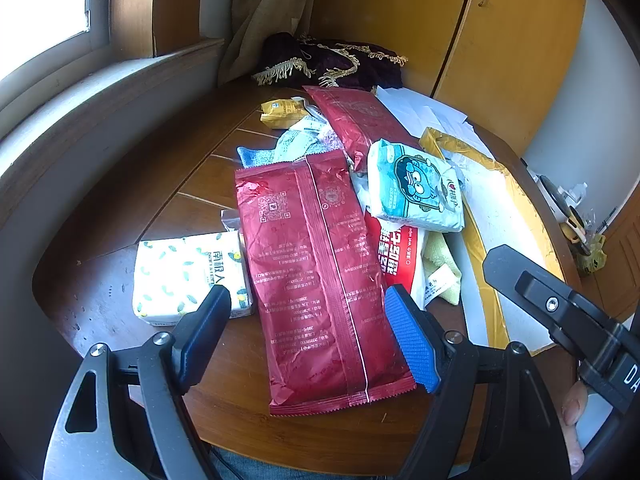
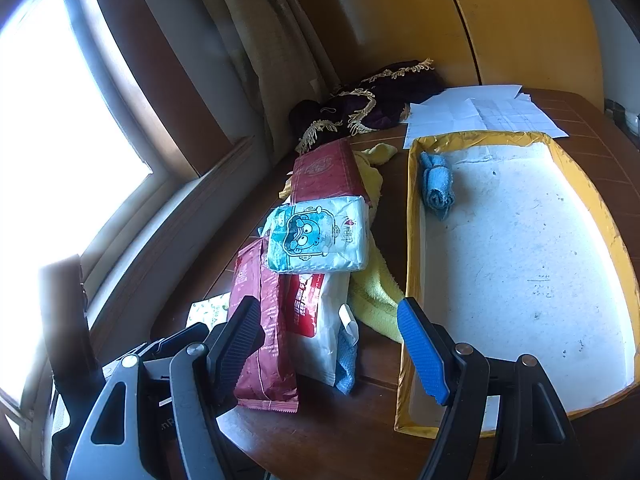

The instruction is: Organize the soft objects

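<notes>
A pile of soft packs lies on the wooden table (image 1: 168, 184). A long red foil pack (image 1: 320, 276) lies between the fingers of my open left gripper (image 1: 308, 312), which hovers over its near end. To its left sits a white tissue pack with leaf print (image 1: 180, 276). A blue cartoon tissue pack (image 1: 412, 188) (image 2: 320, 236) rests on a white-and-red pack (image 2: 316, 320) and a yellow towel (image 2: 372, 288). A second red pack (image 1: 356, 116) lies further back. My right gripper (image 2: 332, 336) is open, empty, near the shallow yellow-edged tray (image 2: 412, 216), which holds a rolled blue cloth (image 2: 436, 184).
A dark fringed cloth (image 1: 332, 60) sits at the table's far corner under a curtain (image 1: 272, 4). White papers (image 2: 480, 112) lie behind the tray. A small yellow packet (image 1: 280, 112) and grey-blue cloths (image 1: 276, 152) lie behind the pile. A window sill runs along the left, yellow cabinets (image 1: 480, 20) at the back.
</notes>
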`<state>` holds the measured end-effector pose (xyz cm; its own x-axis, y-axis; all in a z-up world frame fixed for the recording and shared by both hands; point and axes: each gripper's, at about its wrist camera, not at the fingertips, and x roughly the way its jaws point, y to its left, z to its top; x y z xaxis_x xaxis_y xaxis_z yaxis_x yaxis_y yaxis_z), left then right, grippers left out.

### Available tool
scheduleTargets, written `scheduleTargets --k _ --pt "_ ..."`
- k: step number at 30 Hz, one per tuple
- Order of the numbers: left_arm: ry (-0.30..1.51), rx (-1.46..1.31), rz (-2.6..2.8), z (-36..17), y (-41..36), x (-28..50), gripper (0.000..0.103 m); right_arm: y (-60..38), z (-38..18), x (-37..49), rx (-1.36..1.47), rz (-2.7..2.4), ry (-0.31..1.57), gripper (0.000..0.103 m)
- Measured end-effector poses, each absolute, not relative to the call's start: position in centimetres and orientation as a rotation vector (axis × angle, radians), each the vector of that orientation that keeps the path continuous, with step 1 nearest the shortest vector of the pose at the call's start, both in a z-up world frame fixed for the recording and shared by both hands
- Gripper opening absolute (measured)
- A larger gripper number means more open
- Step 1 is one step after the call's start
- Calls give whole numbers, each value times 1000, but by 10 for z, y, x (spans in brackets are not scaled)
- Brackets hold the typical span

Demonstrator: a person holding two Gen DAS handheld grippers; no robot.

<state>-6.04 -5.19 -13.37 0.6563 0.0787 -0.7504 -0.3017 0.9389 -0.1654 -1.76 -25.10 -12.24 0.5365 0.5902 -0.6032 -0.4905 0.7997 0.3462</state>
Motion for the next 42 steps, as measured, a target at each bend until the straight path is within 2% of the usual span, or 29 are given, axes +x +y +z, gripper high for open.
scheduleTargets --k 42 --pt "833 -268 209 -137 -55 -62 79 -249 -122 -18 140 652 772 74"
